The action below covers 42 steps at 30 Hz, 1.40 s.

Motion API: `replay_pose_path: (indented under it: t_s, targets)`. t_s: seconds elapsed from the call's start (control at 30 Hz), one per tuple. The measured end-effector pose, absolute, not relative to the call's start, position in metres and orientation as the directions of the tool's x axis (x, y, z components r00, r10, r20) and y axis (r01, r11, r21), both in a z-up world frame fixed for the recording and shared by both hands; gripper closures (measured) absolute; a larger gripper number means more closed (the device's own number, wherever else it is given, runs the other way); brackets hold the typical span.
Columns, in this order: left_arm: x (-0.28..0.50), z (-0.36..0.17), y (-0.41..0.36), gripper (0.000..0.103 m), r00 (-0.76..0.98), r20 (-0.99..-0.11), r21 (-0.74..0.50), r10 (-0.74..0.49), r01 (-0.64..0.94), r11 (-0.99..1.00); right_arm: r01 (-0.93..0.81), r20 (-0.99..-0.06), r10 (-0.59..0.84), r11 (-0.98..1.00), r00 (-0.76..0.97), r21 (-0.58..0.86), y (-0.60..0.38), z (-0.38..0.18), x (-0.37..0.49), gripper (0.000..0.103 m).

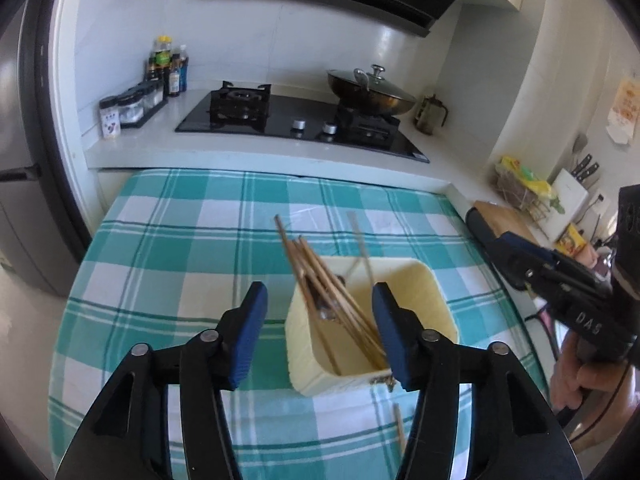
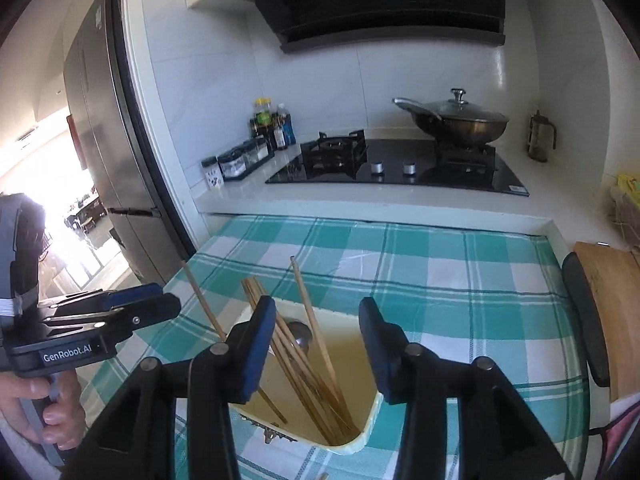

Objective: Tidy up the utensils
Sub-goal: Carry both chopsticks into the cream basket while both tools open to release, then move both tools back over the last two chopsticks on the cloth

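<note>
Cream holder (image 1: 416,292) of chopsticks (image 1: 320,280) on checked tabletop (image 1: 180,240), left hand-held gripper (image 1: 320,332) apart, empty, right hand-held gripper (image 2: 316,352) apart, empty, stove (image 1: 304,124) at 12 o'clock

One cream holder (image 1: 424,300), two claws, one lidded wok (image 1: 372,90).

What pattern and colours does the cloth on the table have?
The tablecloth has a teal and white check pattern, clearest in the left wrist view.
</note>
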<state>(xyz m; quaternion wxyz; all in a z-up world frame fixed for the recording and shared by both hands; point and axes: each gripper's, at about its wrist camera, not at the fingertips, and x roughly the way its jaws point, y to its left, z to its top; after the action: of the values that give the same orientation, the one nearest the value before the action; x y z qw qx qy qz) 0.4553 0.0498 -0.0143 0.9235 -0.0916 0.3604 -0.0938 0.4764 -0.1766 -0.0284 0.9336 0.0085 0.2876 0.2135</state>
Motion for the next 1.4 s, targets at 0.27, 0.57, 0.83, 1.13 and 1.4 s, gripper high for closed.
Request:
replay_pose_path:
  t_s: [0.27,0.57,0.83,1.13,1.4]
  targets:
    - [0.357,-0.100,0.050,0.022,0.577,-0.782,-0.206,-0.237,0.119,0.971,-0.310,-0.586,0.287,0.948,0.757,0.064,-0.250,-0.080,0.388,0.051]
    - [0.291,-0.188,0.005,0.022,0.592,-0.793,-0.125,-0.145,0.076,0.989,-0.092,-0.726,0.067,0.996,0.684,0.005,-0.319,-0.216,0.276,0.051]
    - [0.289,-0.208,-0.006,0.017,0.604,-0.794,-0.062,-0.073,0.039,0.997,-0.045,-0.733,0.011,0.999,0.680,-0.027,-0.322,-0.236,0.254,0.050]
    - [0.288,-0.214,-0.012,0.001,0.589,-0.807,-0.017,-0.044,0.051,0.999,-0.033,-0.757,0.005,0.999,0.653,-0.021,-0.323,-0.244,0.260,0.045]
    - [0.288,-0.214,-0.012,0.001,0.589,-0.806,-0.020,-0.047,0.052,0.998,-0.029,-0.755,0.001,0.999,0.655,-0.024,-0.323,-0.243,0.262,0.042]
